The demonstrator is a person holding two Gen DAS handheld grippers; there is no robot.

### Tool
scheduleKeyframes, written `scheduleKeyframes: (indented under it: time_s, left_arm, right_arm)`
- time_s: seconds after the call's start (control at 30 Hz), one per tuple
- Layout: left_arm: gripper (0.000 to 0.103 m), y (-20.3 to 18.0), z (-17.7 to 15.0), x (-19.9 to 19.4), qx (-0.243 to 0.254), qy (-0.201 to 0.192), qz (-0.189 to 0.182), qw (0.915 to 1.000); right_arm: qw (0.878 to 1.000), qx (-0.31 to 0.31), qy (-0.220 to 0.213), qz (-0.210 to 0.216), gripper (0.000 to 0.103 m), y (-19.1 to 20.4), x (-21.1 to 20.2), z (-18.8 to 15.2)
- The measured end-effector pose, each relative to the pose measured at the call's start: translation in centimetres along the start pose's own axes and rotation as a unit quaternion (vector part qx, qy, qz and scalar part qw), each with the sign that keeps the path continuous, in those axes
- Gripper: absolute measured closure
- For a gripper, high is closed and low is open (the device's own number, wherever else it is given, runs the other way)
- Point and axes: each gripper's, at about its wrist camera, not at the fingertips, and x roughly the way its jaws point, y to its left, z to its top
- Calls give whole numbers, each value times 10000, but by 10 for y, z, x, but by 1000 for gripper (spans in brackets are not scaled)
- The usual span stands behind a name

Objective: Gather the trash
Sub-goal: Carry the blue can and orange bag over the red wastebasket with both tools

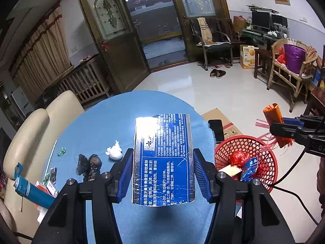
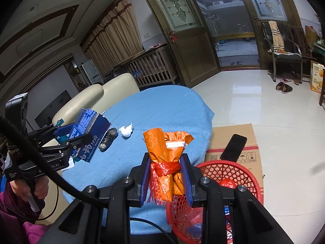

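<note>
Left tool (image 1: 163,174): closed on the blue box (image 1: 163,158), one blue pad on each long side. Fills the lower centre of the left wrist view. In the right wrist view it sits at mid left, held by a hand (image 2: 30,189).
Box: flattened blue carton with white print, crumpled, glare on its top end. Held above the counter (image 1: 97,126).
Right tool (image 2: 165,179): closed on the orange packet (image 2: 164,154). Lower centre of the right wrist view; at the right edge of the left wrist view.
Packet: orange wrapper bundle tied round the middle with red mesh, fringe hanging down. Upright between the pads, its lower end over the basket (image 2: 233,174) rim.
Basket: red lattice plastic, lower right in both views, beside the counter edge. Holds a red wad (image 1: 239,157), a blue wrapper (image 1: 249,168) and a pale card (image 1: 230,170).
Counter: round, blue cloth. White tissue ball (image 1: 114,152) and two dark lumps (image 1: 89,164) left of centre in the left wrist view; green scrap (image 1: 61,151) further left; teal tube (image 1: 33,191) at lower left.
Carton (image 2: 235,140): flat cardboard on the floor behind the basket, black phone (image 2: 233,147) on it.
</note>
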Motion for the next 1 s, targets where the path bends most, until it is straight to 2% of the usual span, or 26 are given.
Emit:
scheduleKeyframes:
  time_s: [0.5,1.0]
  left_arm:
    - [45,-22,9,4,260,16,-26,9997]
    - [44,-27,10,9,445,62,-129,9989]
  right_arm:
    - [9999,102,-111,-64,72,-20,-18,-2]
    - [9992,329,-177,-127,72,-33,-29,-3]
